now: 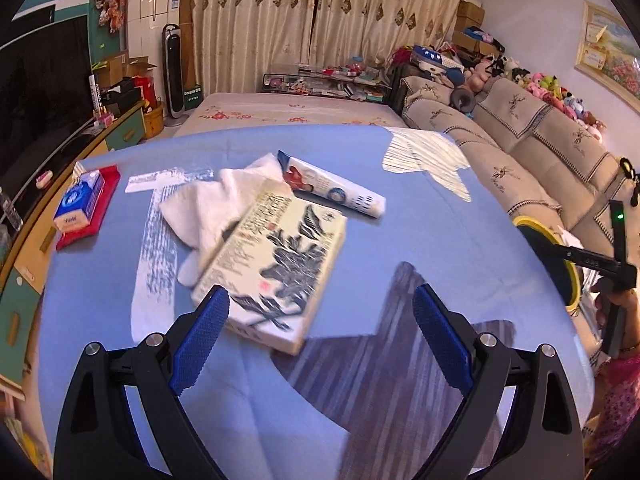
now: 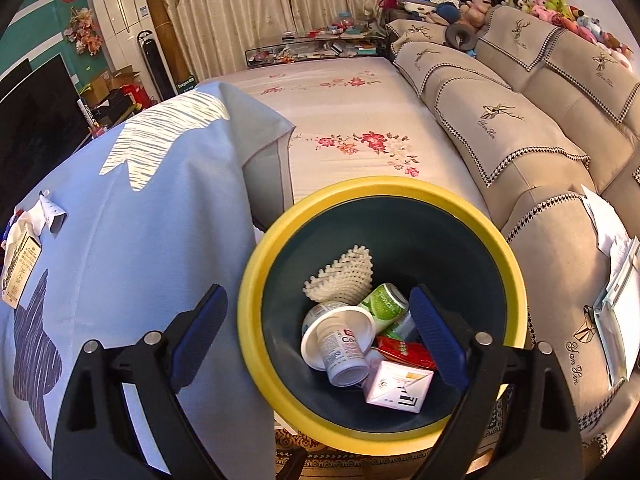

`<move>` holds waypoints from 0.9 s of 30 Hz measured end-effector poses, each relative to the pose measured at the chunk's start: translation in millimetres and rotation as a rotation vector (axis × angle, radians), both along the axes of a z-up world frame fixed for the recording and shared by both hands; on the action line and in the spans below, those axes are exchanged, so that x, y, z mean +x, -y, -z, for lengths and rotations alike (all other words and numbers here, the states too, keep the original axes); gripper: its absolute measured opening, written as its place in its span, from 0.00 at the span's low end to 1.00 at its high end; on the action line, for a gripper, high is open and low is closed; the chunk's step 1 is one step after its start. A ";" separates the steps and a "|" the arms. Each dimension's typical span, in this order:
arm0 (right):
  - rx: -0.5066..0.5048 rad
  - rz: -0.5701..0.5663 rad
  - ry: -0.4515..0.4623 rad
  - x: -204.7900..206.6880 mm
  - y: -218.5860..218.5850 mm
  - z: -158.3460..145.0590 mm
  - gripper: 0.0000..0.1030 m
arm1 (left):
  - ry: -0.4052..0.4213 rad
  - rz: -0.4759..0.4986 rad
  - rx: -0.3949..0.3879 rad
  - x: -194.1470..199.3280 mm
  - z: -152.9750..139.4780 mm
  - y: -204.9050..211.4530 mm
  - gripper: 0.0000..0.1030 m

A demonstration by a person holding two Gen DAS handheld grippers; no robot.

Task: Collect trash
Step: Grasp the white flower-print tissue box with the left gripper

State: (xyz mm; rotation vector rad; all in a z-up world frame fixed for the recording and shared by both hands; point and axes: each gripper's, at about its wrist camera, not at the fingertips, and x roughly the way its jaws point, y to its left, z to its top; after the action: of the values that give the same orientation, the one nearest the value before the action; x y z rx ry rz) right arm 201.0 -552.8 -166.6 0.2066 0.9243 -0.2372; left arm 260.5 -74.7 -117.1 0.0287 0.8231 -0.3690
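Both claws stand wide apart with nothing between their pads. My right gripper (image 2: 318, 330) hangs over the trash bin (image 2: 256, 272), a dark bucket with a yellow rim. Down in it I see a white cup (image 2: 336, 340), a green can (image 2: 384, 302), a red wrapper (image 2: 404, 350), a small white carton (image 2: 396, 386) and a white foam net (image 2: 340, 276).

My left gripper (image 1: 320, 332) hovers over the table. Just past its left pad lies a flat cream box (image 1: 276, 264) with dark leaf prints. A white cloth (image 1: 216, 204) is partly under that box, and a rolled white packet (image 1: 336, 188) lies just behind it. Far off to the left sits a blue and white tissue pack (image 1: 78, 204) on a red thing.

A blue tablecloth (image 1: 420, 224) covers the table and droops over the edge beside the bin. Between the box and the right edge the cloth is bare. In the left view the bin's rim peeks past that edge, with my other claw above it.

Behind the table is a bed with a flower sheet (image 2: 360, 120). A beige sofa (image 2: 540, 140) runs along the right, with soft toys on top. Curtains (image 1: 320, 20) hang at the back.
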 end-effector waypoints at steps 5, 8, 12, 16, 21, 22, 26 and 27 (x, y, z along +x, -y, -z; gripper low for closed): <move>-0.004 -0.009 0.002 6.5 -7.2 -2.6 0.85 | -0.003 0.024 0.019 25.2 4.4 -5.5 0.89; -0.005 -0.012 -0.002 11.5 -9.6 -2.4 0.85 | -0.010 0.074 0.014 34.6 5.9 -3.6 0.89; -0.006 -0.019 -0.005 16.0 -13.7 -2.0 0.85 | -0.014 0.110 0.021 45.0 7.8 3.6 0.89; -0.008 -0.024 -0.006 19.1 -16.2 -2.5 0.85 | -0.037 0.147 0.012 57.5 10.6 8.3 0.89; -0.007 -0.016 -0.006 20.1 -15.9 -2.2 0.85 | -0.058 0.136 0.043 73.7 18.7 10.6 0.89; -0.007 -0.015 -0.006 20.9 -15.7 -1.7 0.85 | -0.066 0.135 0.044 76.7 20.2 10.6 0.89; -0.005 -0.012 -0.009 20.3 -13.8 -0.5 0.85 | -0.095 0.155 0.067 78.6 27.2 18.4 0.92; -0.003 -0.011 -0.007 19.9 -12.9 -0.9 0.85 | -0.095 0.162 0.084 76.9 29.3 22.0 0.93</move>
State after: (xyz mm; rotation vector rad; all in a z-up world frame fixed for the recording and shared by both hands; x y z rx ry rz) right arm 220.9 -539.9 -165.7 0.1976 0.9321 -0.2294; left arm 337.4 -96.7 -146.4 0.1577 0.9331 -0.4913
